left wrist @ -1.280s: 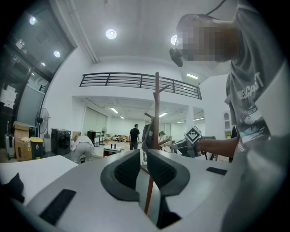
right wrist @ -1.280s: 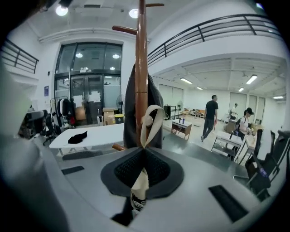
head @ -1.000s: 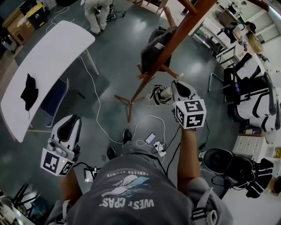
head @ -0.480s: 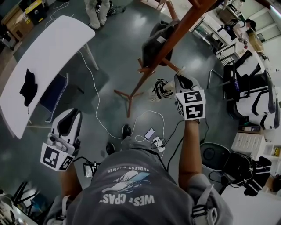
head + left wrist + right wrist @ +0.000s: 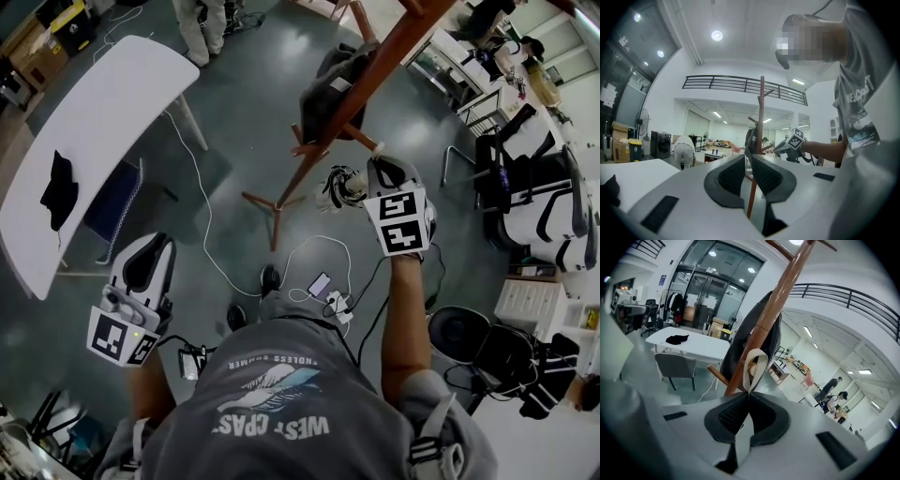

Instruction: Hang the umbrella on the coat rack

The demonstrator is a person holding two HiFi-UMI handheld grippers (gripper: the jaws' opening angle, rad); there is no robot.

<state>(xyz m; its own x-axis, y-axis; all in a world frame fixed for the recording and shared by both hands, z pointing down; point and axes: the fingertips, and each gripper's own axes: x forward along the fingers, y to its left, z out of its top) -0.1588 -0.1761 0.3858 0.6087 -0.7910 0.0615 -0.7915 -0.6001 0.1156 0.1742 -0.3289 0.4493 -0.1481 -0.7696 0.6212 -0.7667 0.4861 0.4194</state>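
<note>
The person wears a grey short-sleeved T-shirt (image 5: 281, 412) printed with a pale feather-like graphic and white lettering. Grey straps (image 5: 427, 441) cross both shoulders, possibly part of a harness. The 2 shoes (image 5: 270, 279) are dark. The left tongs (image 5: 153, 246) and right tongs (image 5: 377, 167) have smooth white shells that widen toward the hand. Each has 2 dark, ribbed pads (image 5: 733, 413) set in a rounded black surround. Each carries a white cube (image 5: 403, 223) printed with black square markers, and each shell bears 2 small black rectangular insets.
</note>
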